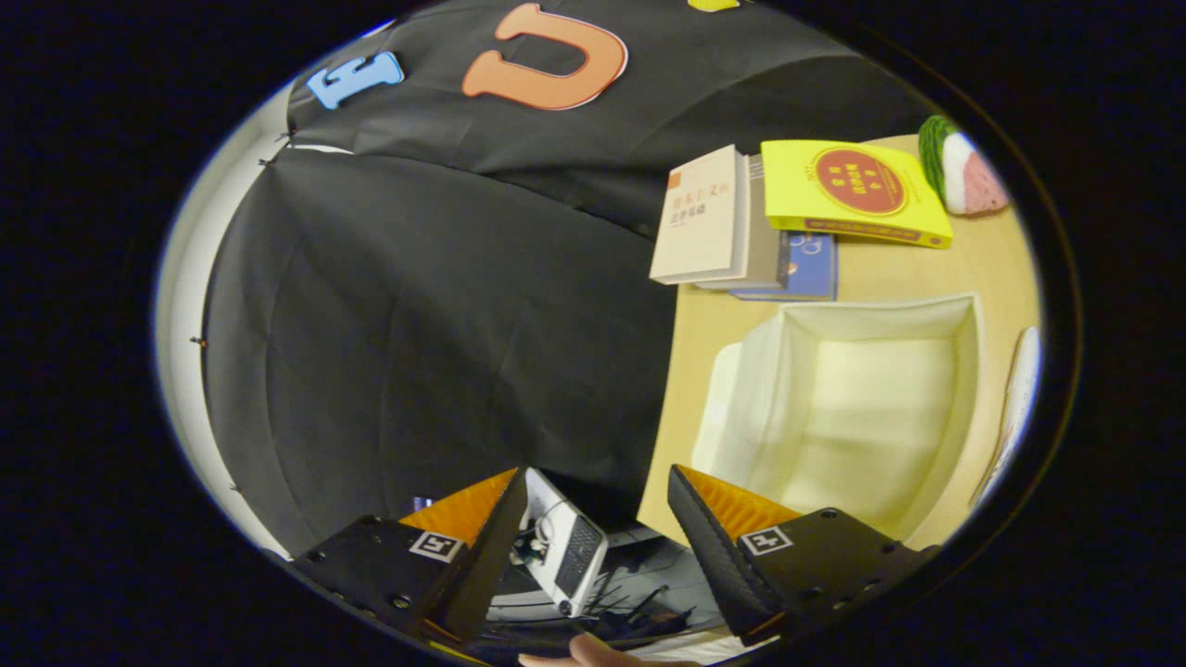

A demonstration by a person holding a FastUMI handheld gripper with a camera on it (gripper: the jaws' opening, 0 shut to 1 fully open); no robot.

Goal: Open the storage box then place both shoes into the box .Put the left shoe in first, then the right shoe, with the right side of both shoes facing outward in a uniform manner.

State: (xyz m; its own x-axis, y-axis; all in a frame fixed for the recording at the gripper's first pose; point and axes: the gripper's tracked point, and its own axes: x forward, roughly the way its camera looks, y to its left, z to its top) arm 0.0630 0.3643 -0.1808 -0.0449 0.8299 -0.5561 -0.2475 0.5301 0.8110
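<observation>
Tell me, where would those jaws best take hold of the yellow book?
Probably by its near long edge, coming in level from the table's open side: the yellow book lies flat on top of the other books, so that edge overhangs a little. The gripper is open now, off the table's edge.

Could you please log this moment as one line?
claw: open, holding nothing, off the table edge | white fabric storage box: open, empty | tan wooden table: stacked books beyond box

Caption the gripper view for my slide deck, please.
Open gripper holds nothing, angled off the table edge, beside the open, empty storage box; books lie beyond.
</observation>
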